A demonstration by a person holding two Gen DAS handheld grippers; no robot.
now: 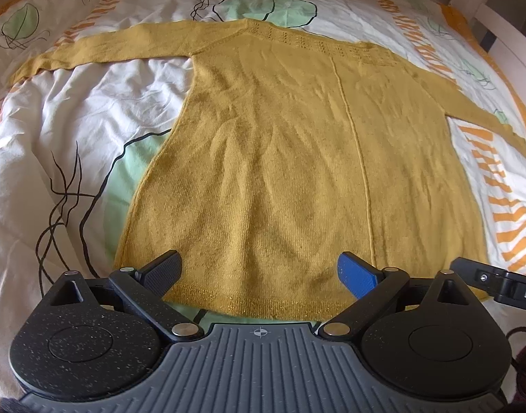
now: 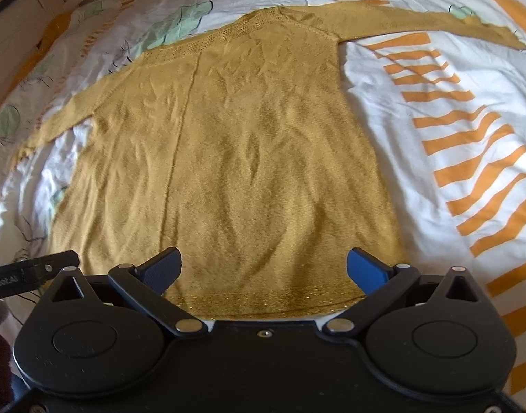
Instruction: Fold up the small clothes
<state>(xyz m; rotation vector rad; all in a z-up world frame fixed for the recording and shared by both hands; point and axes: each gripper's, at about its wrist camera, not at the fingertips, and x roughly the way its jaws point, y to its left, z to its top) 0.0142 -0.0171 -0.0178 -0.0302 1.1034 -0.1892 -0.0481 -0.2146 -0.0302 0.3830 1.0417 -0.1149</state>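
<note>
Mustard-yellow knit is spread flat across the bed — a small long-sleeved sweater (image 1: 283,158), laid with its hem nearest the cameras and its neckline farthest away. Both sleeves are stretched out sideways, one to each side, and a raised seam line is seen running down the body from the patterned yoke to the hem. The garment is carried by a white duvet cover (image 1: 73,110) printed with green leaves, black line drawing and orange stripes; the cover is wrinkled beside the sweater.

The left gripper (image 1: 259,272) is held just above the hem, its two fingers spread wide apart with nothing between them. The right gripper (image 2: 263,268) is held the same way over the hem's other end — fingers spread, nothing pinched. Whether either one touches the knit cannot be told. Part of the right gripper is seen at the right edge of the left wrist view.
</note>
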